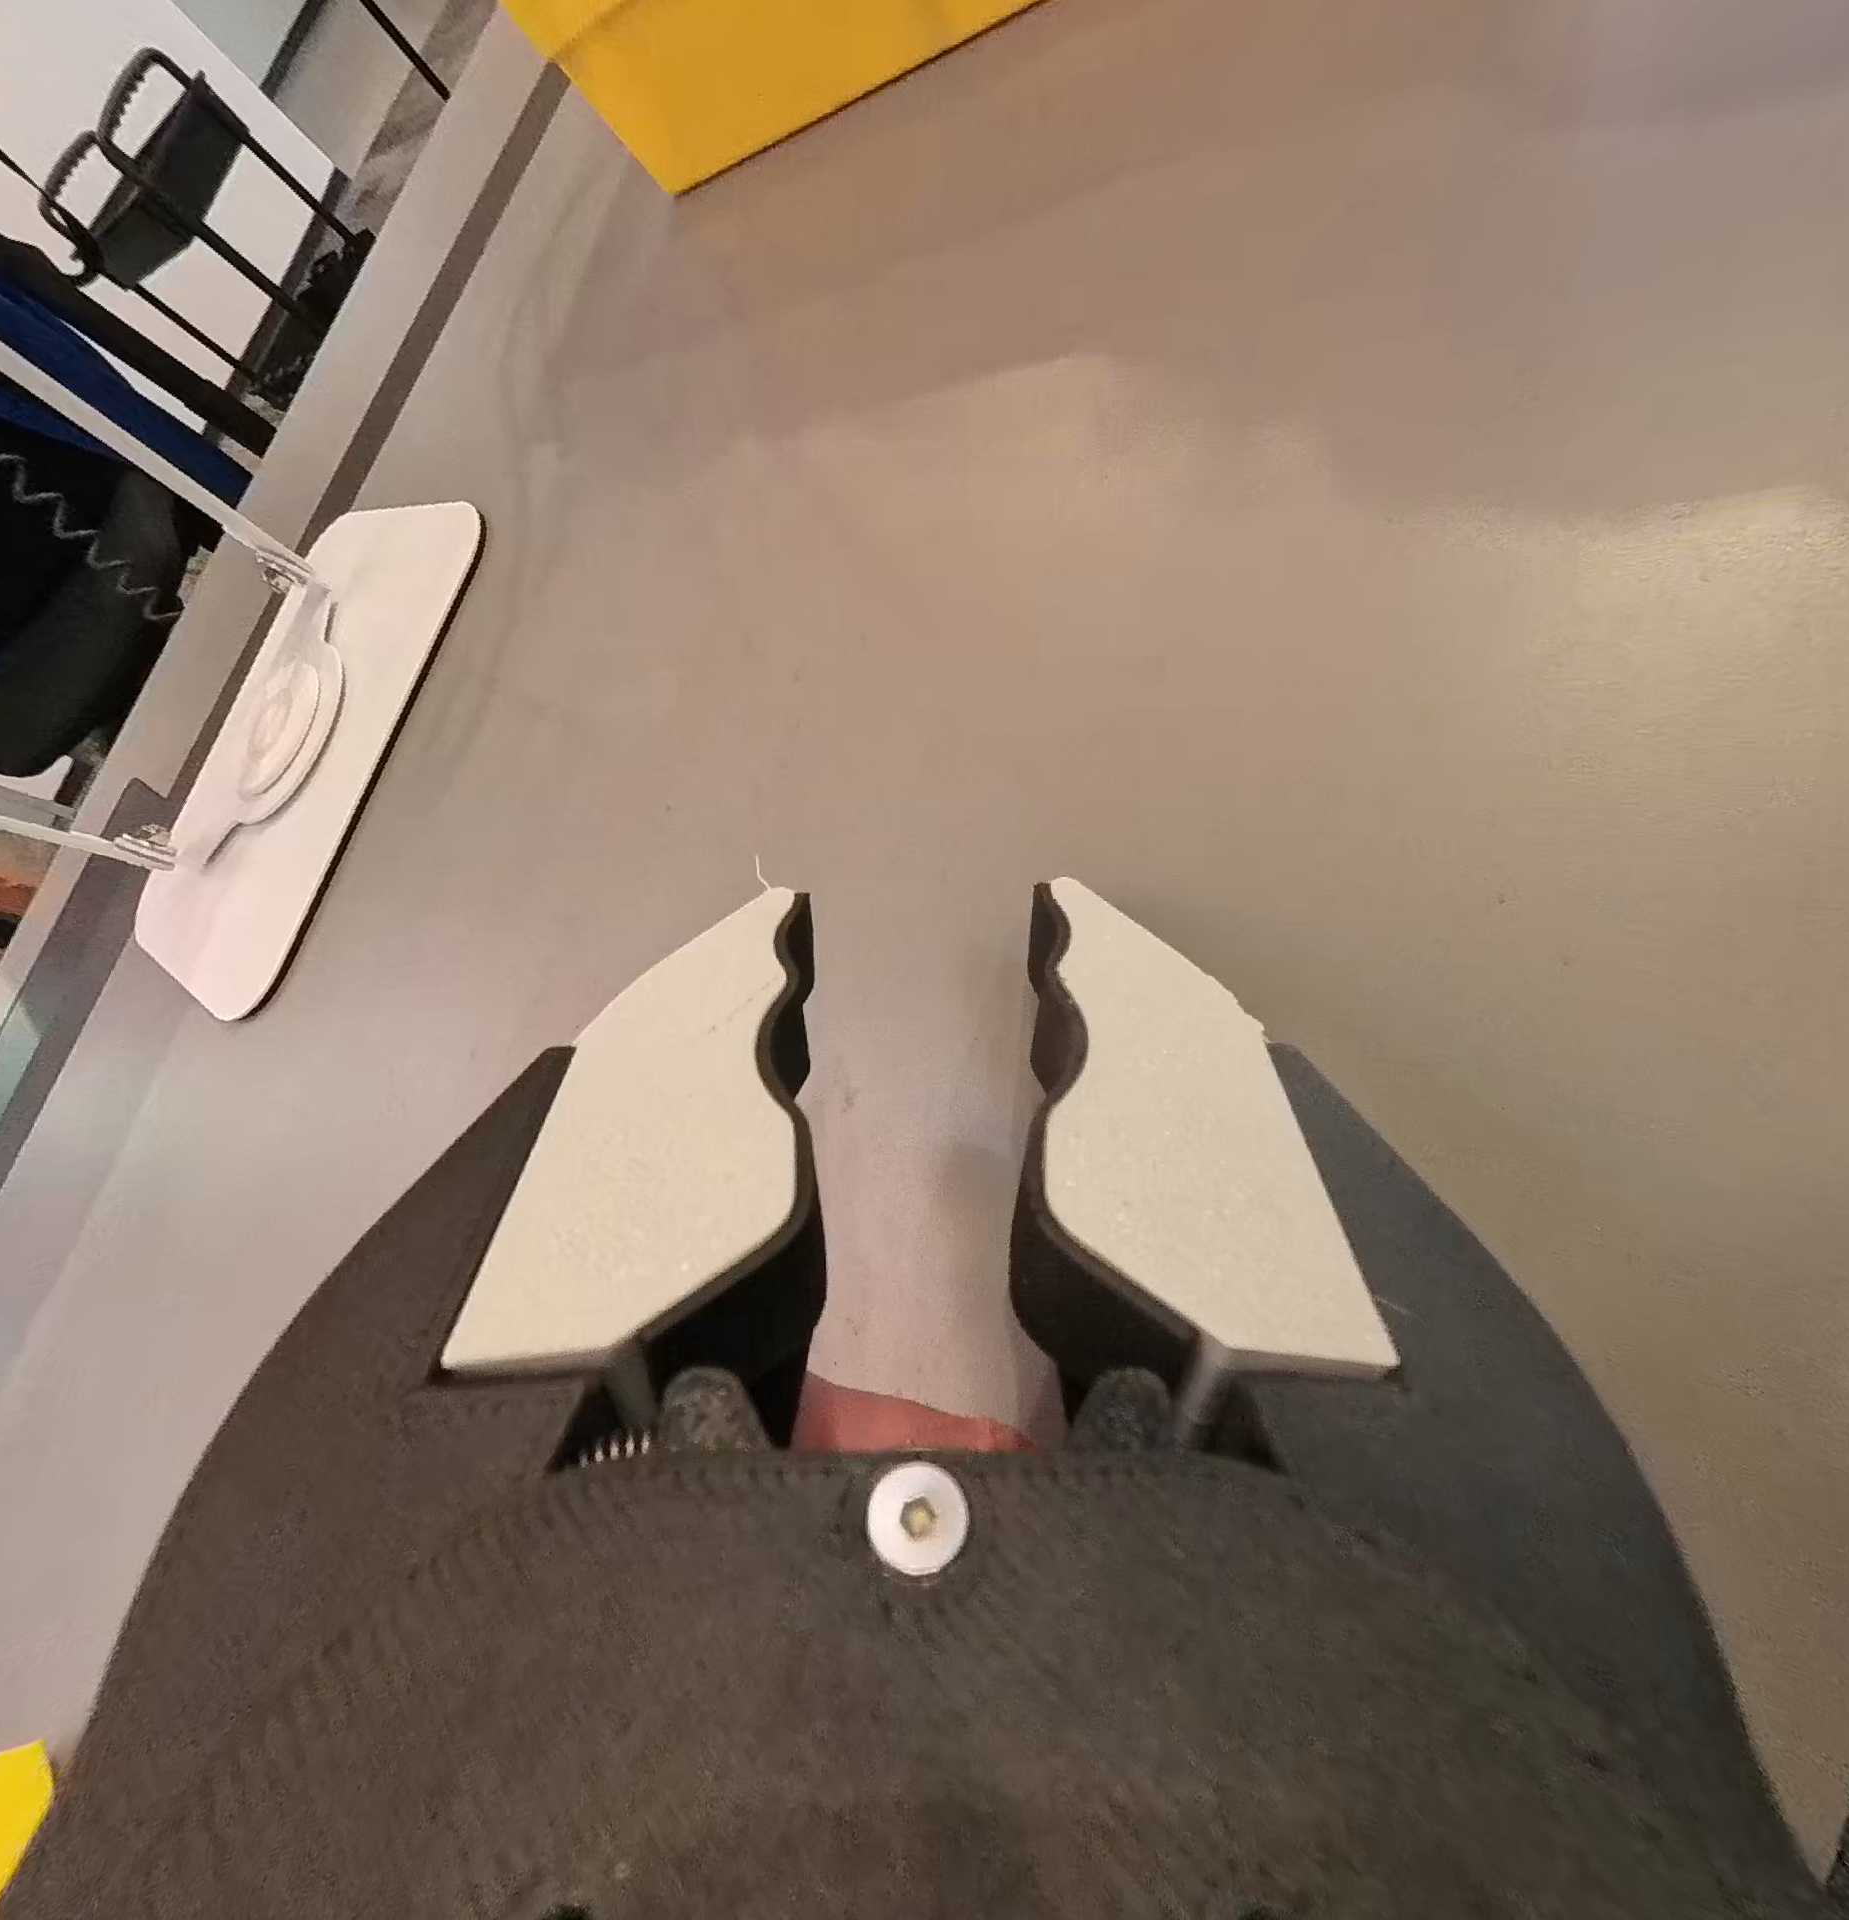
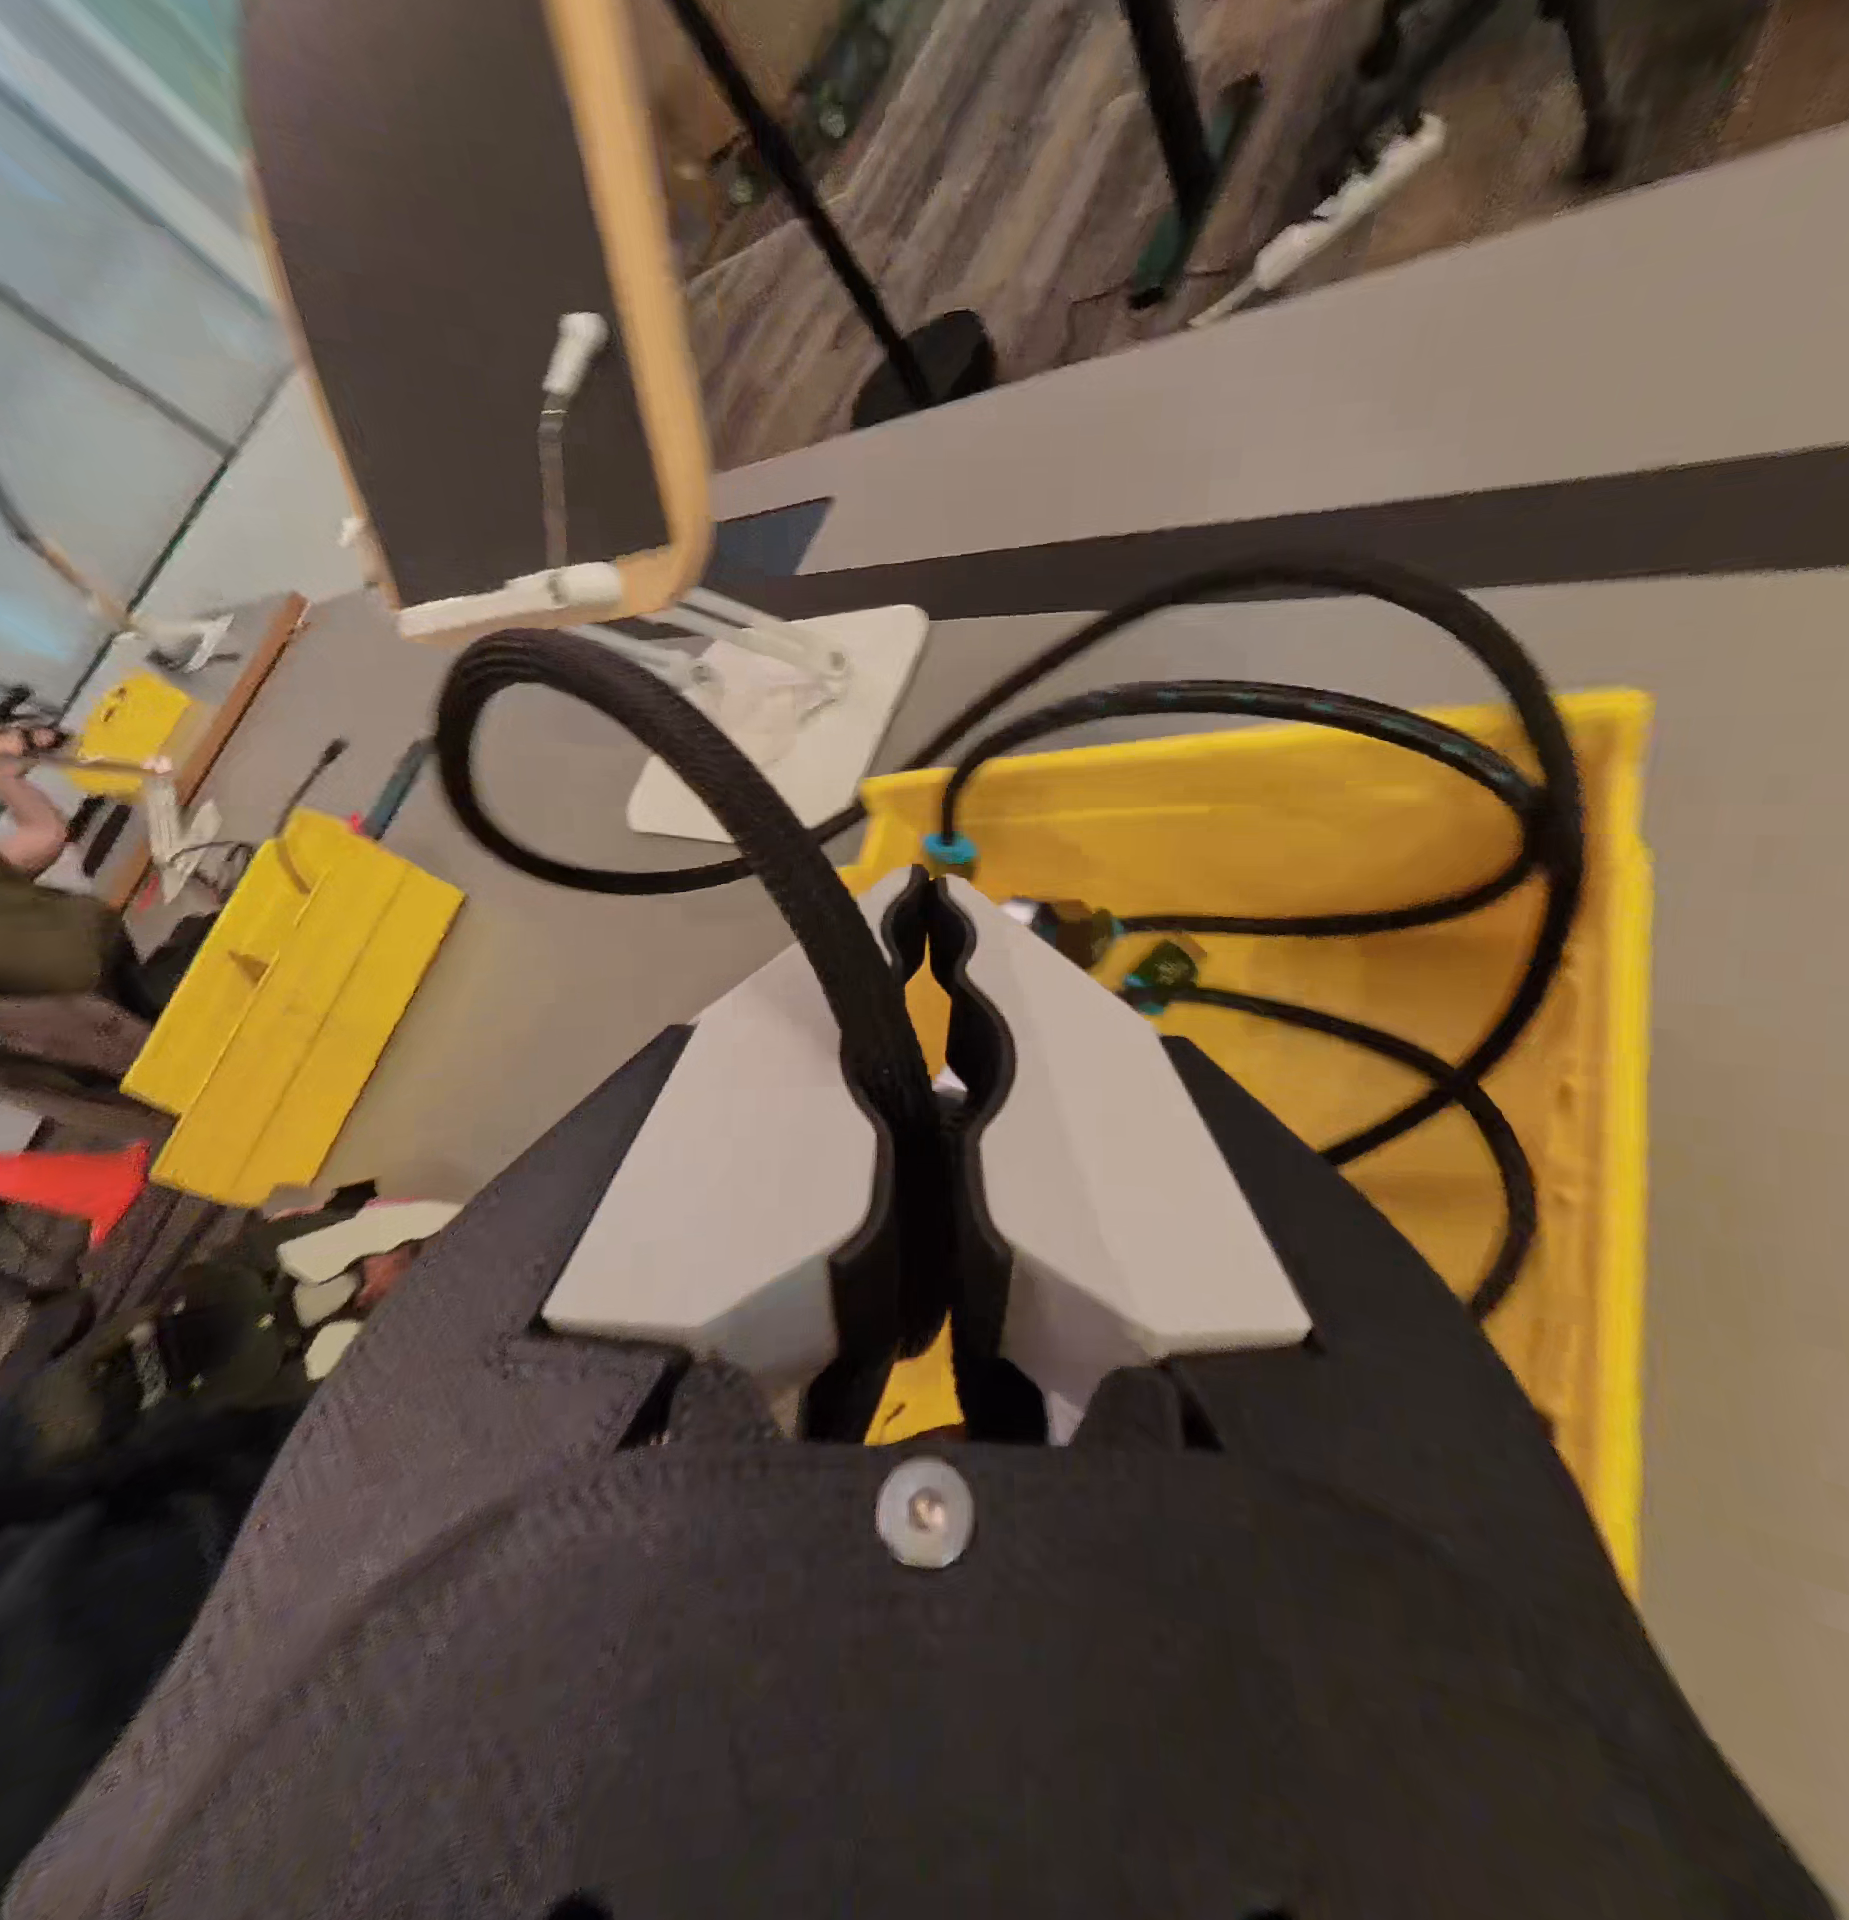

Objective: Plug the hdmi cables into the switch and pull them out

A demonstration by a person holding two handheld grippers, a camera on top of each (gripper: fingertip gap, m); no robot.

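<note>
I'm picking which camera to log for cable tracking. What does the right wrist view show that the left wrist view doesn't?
Only the right wrist view: the right gripper shut on a braided black cable, more cables looping over a yellow tray, and a yellow block.

Only the left wrist view: the open, empty left gripper.

Both: the grey table and a white stand base.

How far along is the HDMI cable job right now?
Done: cannot tell; the switch isn't clearly visible. In hand: the right gripper is shut on a braided black cable above the yellow tray. Left: the left gripper is open over bare table.
</note>
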